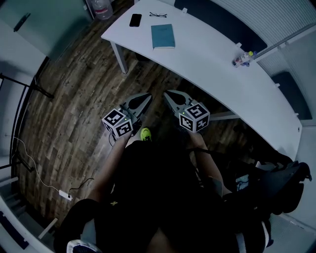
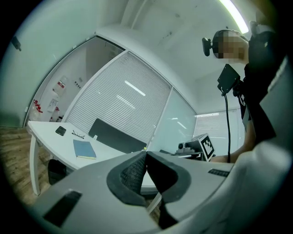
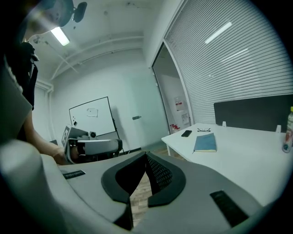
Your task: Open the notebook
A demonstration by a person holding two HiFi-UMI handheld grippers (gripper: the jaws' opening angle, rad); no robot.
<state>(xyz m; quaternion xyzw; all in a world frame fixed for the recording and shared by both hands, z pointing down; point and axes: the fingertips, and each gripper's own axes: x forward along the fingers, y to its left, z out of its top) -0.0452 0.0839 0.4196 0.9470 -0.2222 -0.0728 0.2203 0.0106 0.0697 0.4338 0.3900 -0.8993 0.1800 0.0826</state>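
On table [image 1: 207,64], notebook [image 1: 163,36] is placed near left end; phone [image 1: 135,20] is set beyond it to the left, glasses [image 1: 158,15] straight beyond; bottle [image 1: 243,59] is found well right.

A white curved table [image 1: 207,54] on a wood floor [image 1: 74,99] bears a closed blue notebook [image 1: 163,36], a phone [image 1: 135,20] and glasses [image 1: 158,15] near it, and a bottle [image 1: 243,59] well apart.

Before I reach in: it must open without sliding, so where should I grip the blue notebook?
The notebook lies flat and closed, so probably pinch only the cover's near corner, coming low from the table edge facing you. Which long side is the spine is unclear.
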